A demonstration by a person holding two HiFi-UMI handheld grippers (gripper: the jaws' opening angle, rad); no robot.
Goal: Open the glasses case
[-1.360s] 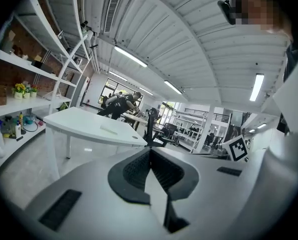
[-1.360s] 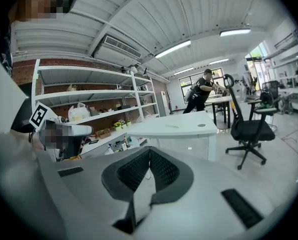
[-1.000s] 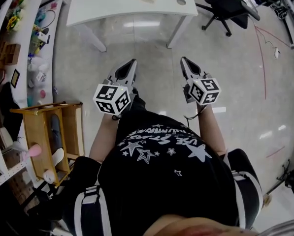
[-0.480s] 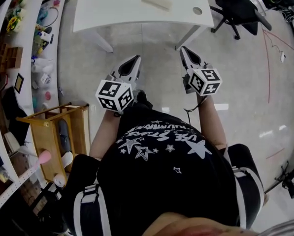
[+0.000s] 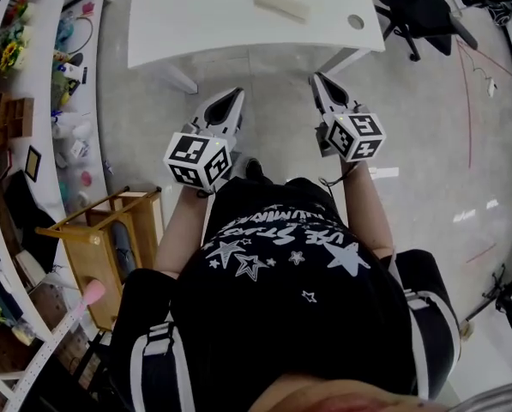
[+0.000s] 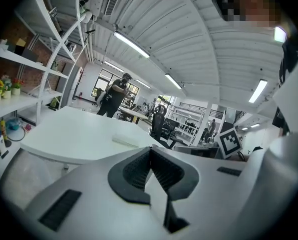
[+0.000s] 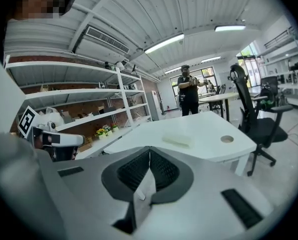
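Note:
A pale, oblong glasses case [image 5: 281, 4] lies closed on the white table [image 5: 195, 15] ahead of me; it also shows as the case [image 7: 178, 140] in the right gripper view and the case [image 6: 125, 141] in the left gripper view. My left gripper [image 5: 236, 94] and right gripper [image 5: 316, 79] are held side by side in front of my chest, tips just short of the table's near edge. Both are shut, jaws meeting tip to tip, with nothing between them. Neither touches the case.
A round cable hole [image 5: 355, 21] sits in the table's right corner. A black office chair [image 5: 414, 11] stands to the right, white shelves [image 5: 33, 84] with small items and a wooden cart [image 5: 101, 247] to the left. A person [image 7: 188, 96] stands beyond the table.
Both grippers have come forward toward the table together, still shut. The table and case now sit nearer and lower in the head view; the cart has slid back to the left.

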